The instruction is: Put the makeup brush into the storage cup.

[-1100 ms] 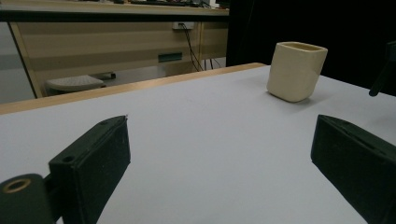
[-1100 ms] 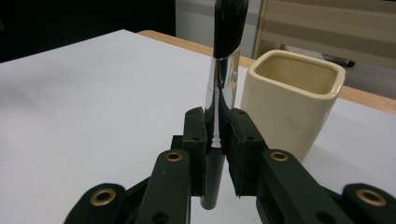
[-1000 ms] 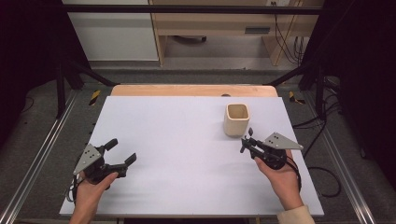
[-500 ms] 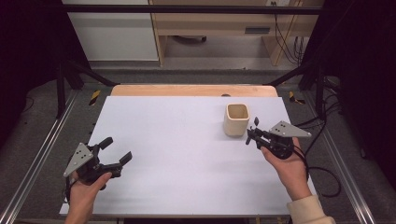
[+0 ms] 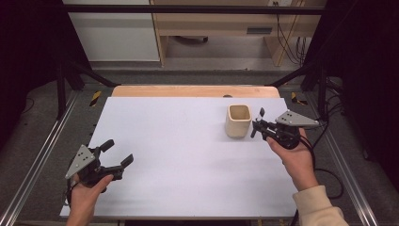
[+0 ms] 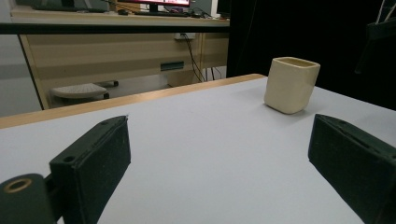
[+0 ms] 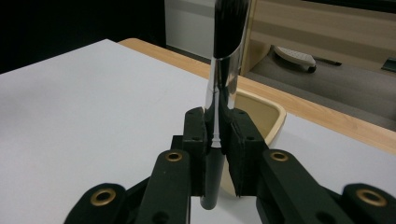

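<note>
R gripper (image 5: 258, 126) has its jaws clamped tight on a makeup brush (image 7: 224, 70), held upright w/ silver ferrule and dark bristles above the pads, just beside the cream cup (image 5: 238, 121) at the table's (image 5: 188, 141) far right. L gripper (image 5: 113, 155) sits near the table's front-left corner, jaws wide apart, nothing between them.

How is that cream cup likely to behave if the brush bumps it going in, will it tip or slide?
The cream cup looks squat, with a broad squarish base, so it probably resists tipping. It stands free on the smooth white table, so a sideways knock may slide it. The right claw pinches the brush on its shiny ferrule, which might slip.
</note>
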Demonstrator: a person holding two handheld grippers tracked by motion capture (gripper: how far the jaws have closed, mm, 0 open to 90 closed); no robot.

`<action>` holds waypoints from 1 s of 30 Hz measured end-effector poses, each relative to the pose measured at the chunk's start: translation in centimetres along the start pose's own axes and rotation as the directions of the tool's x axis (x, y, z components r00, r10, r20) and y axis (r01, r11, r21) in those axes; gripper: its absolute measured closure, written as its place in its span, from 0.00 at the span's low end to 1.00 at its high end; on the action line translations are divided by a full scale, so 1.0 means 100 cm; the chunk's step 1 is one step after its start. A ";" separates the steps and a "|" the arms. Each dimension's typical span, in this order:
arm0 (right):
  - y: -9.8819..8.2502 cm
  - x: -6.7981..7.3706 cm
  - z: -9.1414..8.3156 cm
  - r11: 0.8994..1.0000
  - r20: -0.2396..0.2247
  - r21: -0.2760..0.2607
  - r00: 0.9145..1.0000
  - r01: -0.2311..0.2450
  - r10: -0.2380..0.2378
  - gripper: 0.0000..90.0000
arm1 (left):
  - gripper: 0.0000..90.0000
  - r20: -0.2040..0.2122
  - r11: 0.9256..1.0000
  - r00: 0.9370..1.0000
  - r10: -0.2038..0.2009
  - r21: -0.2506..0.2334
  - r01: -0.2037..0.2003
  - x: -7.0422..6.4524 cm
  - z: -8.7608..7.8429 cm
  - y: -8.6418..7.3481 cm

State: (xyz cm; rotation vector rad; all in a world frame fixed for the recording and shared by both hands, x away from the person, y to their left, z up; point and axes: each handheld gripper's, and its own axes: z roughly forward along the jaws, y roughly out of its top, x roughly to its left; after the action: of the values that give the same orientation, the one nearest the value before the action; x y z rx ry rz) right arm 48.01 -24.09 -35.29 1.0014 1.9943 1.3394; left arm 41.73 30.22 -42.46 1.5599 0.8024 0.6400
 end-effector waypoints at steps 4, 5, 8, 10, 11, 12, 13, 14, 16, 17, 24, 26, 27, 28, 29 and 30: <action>0.003 -0.001 0.000 1.000 0.001 -0.002 1.000 0.003 -0.003 0.87 | 0.06 0.001 1.000 1.000 0.002 0.002 -0.002 -0.001 0.000 0.001; 0.003 -0.002 0.000 1.000 0.000 -0.004 1.000 -0.001 0.001 0.87 | 0.06 0.000 1.000 1.000 0.001 0.001 -0.001 -0.001 0.000 0.001; 0.005 -0.004 0.003 1.000 -0.002 0.000 1.000 -0.004 0.004 0.87 | 0.06 0.002 1.000 1.000 0.005 0.005 -0.005 -0.001 0.000 0.001; 0.006 -0.005 0.005 1.000 -0.001 0.001 1.000 -0.003 0.003 0.87 | 0.06 0.003 1.000 1.000 0.007 0.006 -0.007 -0.002 0.000 0.001; 0.009 -0.006 0.007 1.000 -0.003 0.001 1.000 -0.002 0.002 0.88 | 0.06 0.003 1.000 1.000 0.007 0.006 -0.007 -0.002 0.000 0.001; 0.009 -0.006 0.007 1.000 -0.003 0.001 1.000 -0.002 0.002 0.88 | 0.06 0.003 1.000 1.000 0.007 0.006 -0.007 -0.002 0.000 0.001; 0.011 -0.007 0.008 1.000 -0.006 0.000 1.000 -0.002 0.002 0.88 | 0.06 0.003 1.000 1.000 0.009 0.008 -0.009 -0.002 0.001 0.001; 0.013 -0.006 0.009 1.000 -0.007 -0.001 1.000 -0.006 0.006 0.88 | 0.06 0.004 1.000 1.000 0.007 0.010 -0.008 -0.002 0.001 0.001; 0.019 -0.006 0.011 1.000 -0.010 0.001 1.000 0.007 -0.007 0.88 | 0.06 0.003 1.000 1.000 0.010 0.011 -0.010 -0.002 0.001 0.000; 0.019 -0.006 0.011 1.000 -0.010 0.001 1.000 0.007 -0.007 0.88 | 0.06 0.003 1.000 1.000 0.010 0.010 -0.010 -0.002 0.001 0.000; 0.031 -0.012 0.020 1.000 0.004 -0.002 1.000 0.012 -0.012 0.88 | 0.06 0.001 1.000 1.000 0.007 0.011 -0.007 0.000 0.000 0.000; 0.031 -0.013 0.021 1.000 0.005 -0.007 1.000 0.012 -0.012 0.88 | 0.06 0.002 1.000 1.000 0.008 0.012 -0.008 0.000 0.000 0.000; 0.032 -0.014 0.022 1.000 0.005 -0.010 1.000 0.008 -0.008 0.88 | 0.06 0.002 1.000 1.000 0.008 0.012 -0.008 0.000 0.000 0.000; 0.033 -0.014 0.023 1.000 0.009 -0.012 1.000 0.009 -0.009 0.88 | 0.06 0.001 1.000 1.000 0.009 0.013 -0.009 0.000 0.000 0.000; 0.034 -0.016 0.025 1.000 0.012 -0.008 1.000 0.011 -0.011 0.88 | 0.06 -0.003 1.000 1.000 0.015 0.013 -0.015 0.000 0.000 0.000; 0.034 -0.016 0.025 1.000 0.012 -0.008 1.000 0.011 -0.011 0.88 | 0.06 -0.008 1.000 1.000 0.021 0.016 -0.021 0.000 0.000 0.000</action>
State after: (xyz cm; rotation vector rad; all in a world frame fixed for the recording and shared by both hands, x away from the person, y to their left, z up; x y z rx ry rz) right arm 51.81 -23.22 -32.99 0.9914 1.9812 1.3309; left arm 41.76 30.24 -42.49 1.5827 0.7995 0.6569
